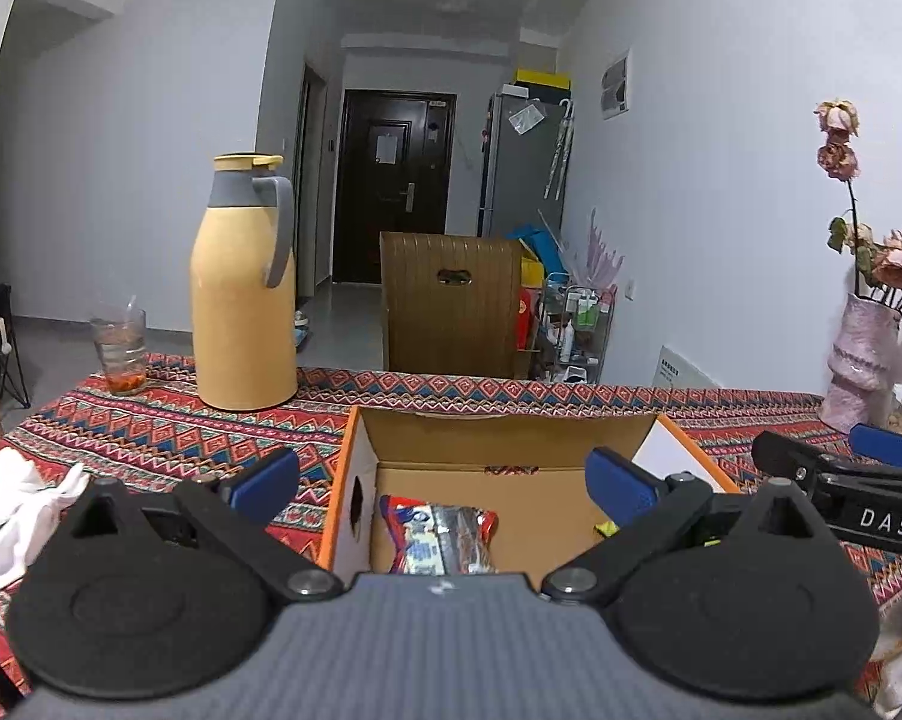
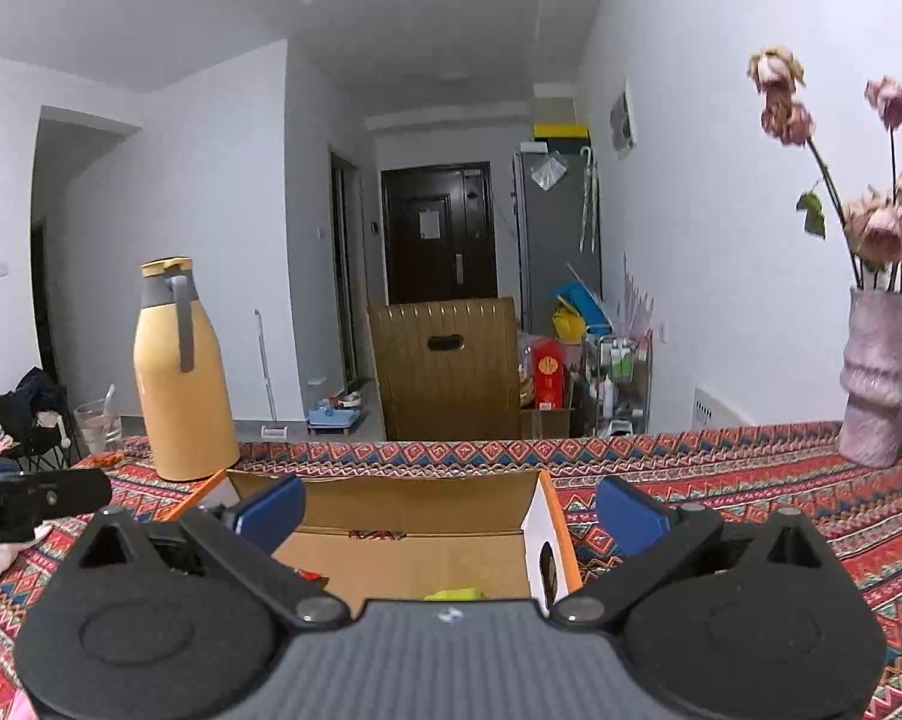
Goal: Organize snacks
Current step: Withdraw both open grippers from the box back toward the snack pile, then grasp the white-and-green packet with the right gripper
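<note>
An open cardboard box (image 1: 499, 438) with orange edges sits on the patterned tablecloth; the right wrist view shows the same box (image 2: 390, 504). Inside it lies a red, white and blue snack packet (image 1: 435, 534). A yellow-green snack (image 2: 454, 593) peeks out at the box bottom in the right wrist view. My left gripper (image 1: 441, 483) hovers over the box, jaws wide apart, nothing between its blue pads (image 1: 267, 483). My right gripper (image 2: 451, 510) is likewise open and empty above the box. The right gripper (image 1: 841, 468) also shows at the right edge of the left wrist view.
A yellow thermos jug (image 1: 243, 288) and a glass (image 1: 119, 354) stand at the far left of the table (image 1: 150, 426). A pink vase of dried roses (image 2: 877, 384) stands far right. White cloth (image 1: 12, 504) lies at the left. A brown chair back (image 1: 451, 306) rises behind the table.
</note>
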The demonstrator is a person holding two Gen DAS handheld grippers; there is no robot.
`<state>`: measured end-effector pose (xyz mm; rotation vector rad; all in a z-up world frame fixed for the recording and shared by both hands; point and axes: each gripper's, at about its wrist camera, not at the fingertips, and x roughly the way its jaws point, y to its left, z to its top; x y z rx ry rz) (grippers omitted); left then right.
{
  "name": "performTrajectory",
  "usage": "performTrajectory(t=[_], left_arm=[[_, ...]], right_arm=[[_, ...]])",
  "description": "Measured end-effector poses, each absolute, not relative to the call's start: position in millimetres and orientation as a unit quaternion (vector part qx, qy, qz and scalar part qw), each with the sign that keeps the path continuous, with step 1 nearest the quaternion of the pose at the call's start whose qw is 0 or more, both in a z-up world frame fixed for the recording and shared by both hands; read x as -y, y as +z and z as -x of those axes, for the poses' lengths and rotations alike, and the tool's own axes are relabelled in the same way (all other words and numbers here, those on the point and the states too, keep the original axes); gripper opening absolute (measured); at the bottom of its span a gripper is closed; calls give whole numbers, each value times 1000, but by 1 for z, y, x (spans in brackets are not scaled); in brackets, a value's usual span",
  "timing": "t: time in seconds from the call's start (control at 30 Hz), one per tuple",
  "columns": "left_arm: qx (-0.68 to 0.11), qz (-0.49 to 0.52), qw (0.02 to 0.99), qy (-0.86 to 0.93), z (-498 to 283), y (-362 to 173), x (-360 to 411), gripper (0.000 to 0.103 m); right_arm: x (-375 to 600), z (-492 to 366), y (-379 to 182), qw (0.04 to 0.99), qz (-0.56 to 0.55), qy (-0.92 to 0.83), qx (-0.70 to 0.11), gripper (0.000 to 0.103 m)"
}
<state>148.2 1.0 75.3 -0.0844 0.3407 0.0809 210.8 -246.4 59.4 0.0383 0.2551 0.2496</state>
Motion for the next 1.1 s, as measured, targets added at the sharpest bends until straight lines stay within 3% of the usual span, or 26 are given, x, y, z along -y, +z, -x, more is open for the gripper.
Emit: performTrajectory(t=[0.73,1.1], left_arm=[[-184,25,982,37,-39,35,-13,103],[-205,14,977,49,-10,9,-24,103]], right_arm=[[265,-86,12,980,-33,132,-145,103],[271,-53,-18,973,-25,129,-192,103]])
